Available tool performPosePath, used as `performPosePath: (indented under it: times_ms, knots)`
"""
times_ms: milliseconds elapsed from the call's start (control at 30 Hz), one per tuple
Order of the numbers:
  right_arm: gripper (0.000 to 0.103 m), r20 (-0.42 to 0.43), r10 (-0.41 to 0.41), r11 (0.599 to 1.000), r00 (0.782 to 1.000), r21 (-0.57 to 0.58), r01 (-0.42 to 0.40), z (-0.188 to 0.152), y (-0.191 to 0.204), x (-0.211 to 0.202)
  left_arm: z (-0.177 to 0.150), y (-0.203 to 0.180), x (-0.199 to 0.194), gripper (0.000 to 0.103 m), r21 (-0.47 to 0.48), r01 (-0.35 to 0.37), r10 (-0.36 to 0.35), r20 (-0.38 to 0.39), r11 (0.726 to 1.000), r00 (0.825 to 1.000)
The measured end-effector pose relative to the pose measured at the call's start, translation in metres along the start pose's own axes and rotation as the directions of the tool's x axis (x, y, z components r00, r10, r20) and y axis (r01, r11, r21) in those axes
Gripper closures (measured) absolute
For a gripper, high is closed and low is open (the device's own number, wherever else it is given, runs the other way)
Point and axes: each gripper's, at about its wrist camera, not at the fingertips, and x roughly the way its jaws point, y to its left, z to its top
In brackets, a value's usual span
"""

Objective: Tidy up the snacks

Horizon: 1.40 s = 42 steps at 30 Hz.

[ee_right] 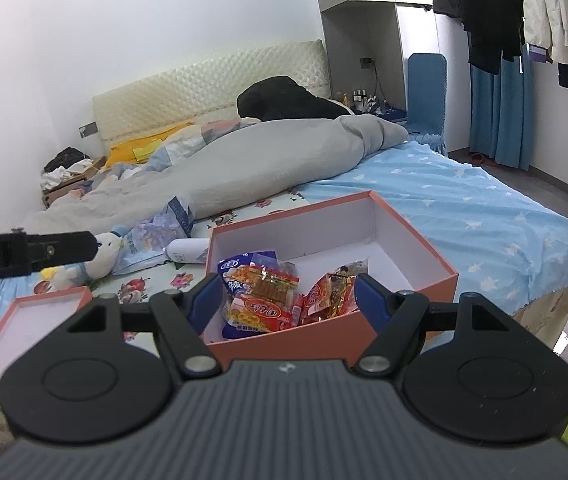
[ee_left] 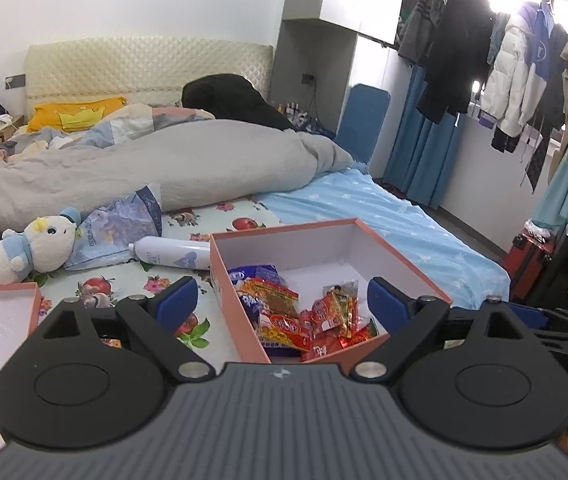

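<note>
1. Snacks first: a heap of red, orange and blue foil snack packets point(ee_left: 296, 316) sits in the near-left end of an open salmon-pink cardboard box with a white inside point(ee_left: 368, 240); the far end of the box is bare.
2. That box is on the bed, on a floral sheet point(ee_left: 219, 210) right where it meets a light blue starry sheet point(ee_left: 404, 216).
3. Left gripper point(ee_left: 282, 296) hovers over the near edge of the box, blue pads spread wide, nothing between them. One pad looks to be outside the box's left wall, the other over the inside.
4. Right gripper point(ee_right: 287, 298) hangs at the near side of the same box, also parted with nothing in its grip, packets showing in the gap. It looks a bit less spread than the left one.
5. Matching pink box lid point(ee_right: 23, 332) lies upside down to the left, apart from the box.
6. Behind the box: a white spray can lying on its side point(ee_left: 171, 254), a white plush duck with a blue scarf point(ee_left: 31, 250) and a crumpled pale blue plastic bag point(ee_left: 123, 224).
7. Big grey duvet point(ee_left: 155, 168) is bunched up across the bed further back.
</note>
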Motion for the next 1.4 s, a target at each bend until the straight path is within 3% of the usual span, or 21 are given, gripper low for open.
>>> performPosePath:
  times_ms: [67, 133, 200, 700, 1400]
  knots:
    - [0.028, 0.004, 0.002, 1.0, 1.0, -0.008, -0.002, 0.0, -0.001, 0.0, 0.001, 0.001, 0.002, 0.002, -0.011, 0.005, -0.005, -0.009, 1.0, 1.0]
    - [0.008, -0.001, 0.0, 1.0, 1.0, -0.006, 0.0, -0.001, -0.002, 0.001, 0.002, 0.003, 0.002, 0.001, -0.024, 0.021, -0.021, -0.018, 0.999, 1.0]
    - [0.0, -0.002, -0.016, 1.0, 1.0, 0.004, 0.016, -0.001, -0.005, 0.002, 0.002, 0.002, 0.003, 0.0, -0.026, 0.012, -0.012, -0.02, 1.0, 1.0]
    - [0.0, 0.0, -0.034, 0.999, 0.999, 0.015, 0.034, 0.0, -0.01, 0.002, 0.001, 0.0, 0.007, 0.0, 0.005, -0.055, 0.055, -0.041, 0.998, 0.998]
    - [0.0, 0.019, -0.034, 0.999, 0.999, 0.007, 0.034, 0.001, -0.006, -0.004, -0.001, -0.002, 0.002, 0.0, 0.004, -0.062, 0.062, -0.045, 0.998, 0.997]
